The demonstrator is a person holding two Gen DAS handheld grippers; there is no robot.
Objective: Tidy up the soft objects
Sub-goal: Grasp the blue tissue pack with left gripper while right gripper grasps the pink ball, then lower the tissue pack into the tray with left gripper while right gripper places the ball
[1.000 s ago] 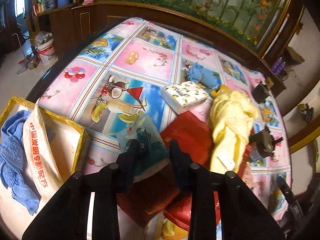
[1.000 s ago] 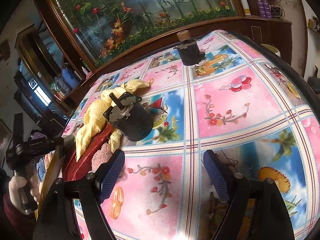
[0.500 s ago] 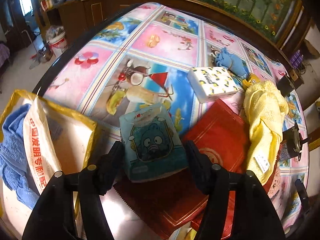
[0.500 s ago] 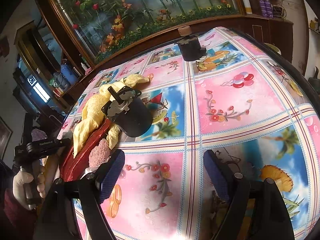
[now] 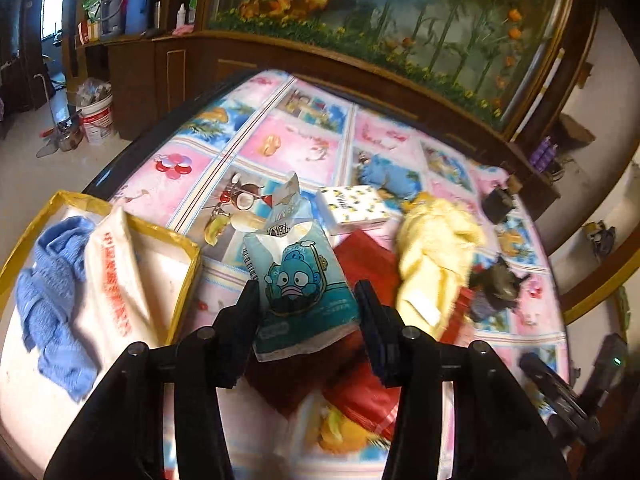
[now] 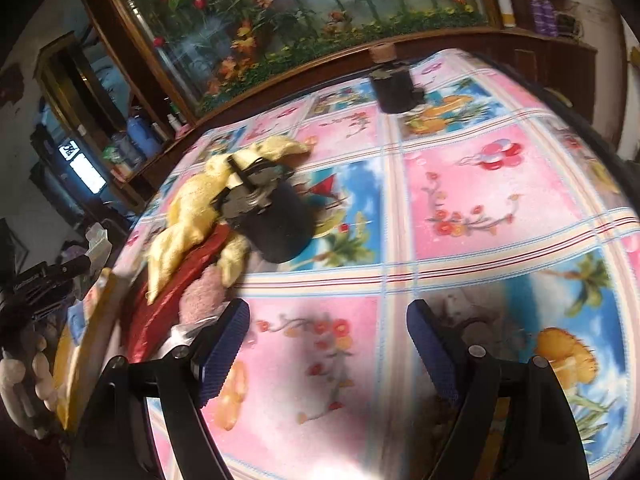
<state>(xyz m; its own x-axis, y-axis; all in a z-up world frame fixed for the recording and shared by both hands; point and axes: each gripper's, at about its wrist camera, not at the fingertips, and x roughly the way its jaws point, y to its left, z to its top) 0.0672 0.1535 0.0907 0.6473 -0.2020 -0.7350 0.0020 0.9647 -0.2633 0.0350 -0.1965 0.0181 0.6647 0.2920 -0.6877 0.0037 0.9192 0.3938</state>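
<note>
In the left wrist view my left gripper (image 5: 308,316) is shut on a teal tissue pack (image 5: 304,280) with a cartoon face, pinched at its sides and tipped up off the red bag (image 5: 368,264). To its left a yellow-rimmed box (image 5: 188,248) holds a blue towel (image 5: 52,272) and a white printed bag (image 5: 112,280). A yellow towel (image 5: 436,248) lies to the right. My right gripper (image 6: 328,344) hangs open over bare tablecloth, with the yellow towel (image 6: 188,208) and a pink fluffy item (image 6: 200,292) to its far left.
A white patterned tissue pack (image 5: 352,204) and a blue plush (image 5: 384,172) lie further back. A black motor (image 6: 276,216) rests against the yellow towel, and a black corked jar (image 6: 392,84) stands at the far edge. A hand (image 6: 24,360) holds the left gripper.
My left gripper went from open around the teal tissue pack to shut on it, and the pack has tipped up off the red bag. The right gripper has barely shifted.
</note>
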